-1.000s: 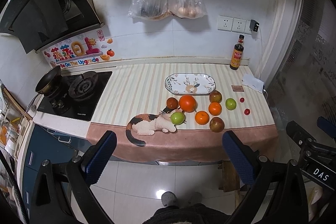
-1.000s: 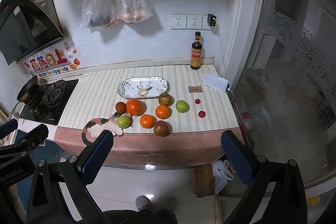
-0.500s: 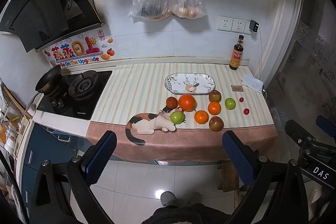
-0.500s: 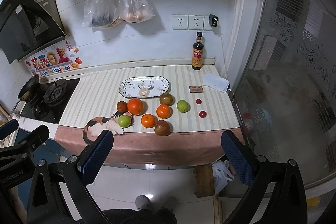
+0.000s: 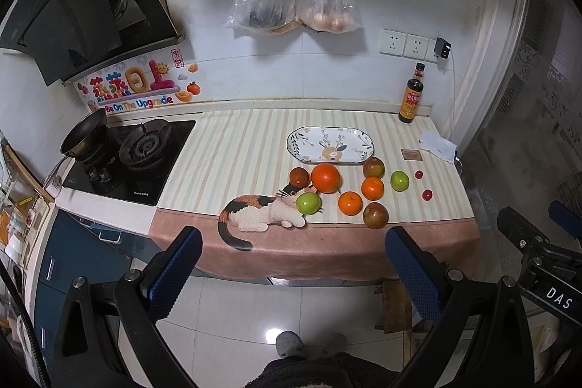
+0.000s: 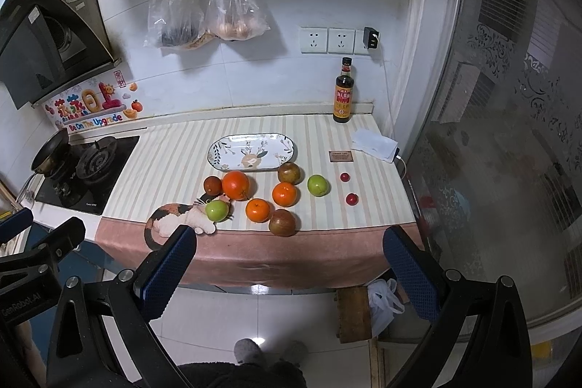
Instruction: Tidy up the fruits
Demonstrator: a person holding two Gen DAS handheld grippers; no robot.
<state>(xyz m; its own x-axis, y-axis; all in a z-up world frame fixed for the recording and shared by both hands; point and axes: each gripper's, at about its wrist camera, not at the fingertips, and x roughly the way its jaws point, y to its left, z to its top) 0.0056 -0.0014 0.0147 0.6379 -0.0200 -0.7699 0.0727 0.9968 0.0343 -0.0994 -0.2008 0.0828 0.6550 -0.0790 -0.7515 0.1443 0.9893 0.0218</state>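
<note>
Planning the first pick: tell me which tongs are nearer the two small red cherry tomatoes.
Right tongs, roughly in front of the small red cherry tomatoes; left tongs sit further left, facing the cat.

We hold our left gripper and right gripper side by side, level, jaws spread wide and empty, our slippered feet below.

Black handheld grippers, blue pads.
Left gripper, right gripper: textured fingers, silver screws; white "DAS" and "GenRobot.AI" lettering.

"be on the upgrade" wall sticker, "das" claw
</note>
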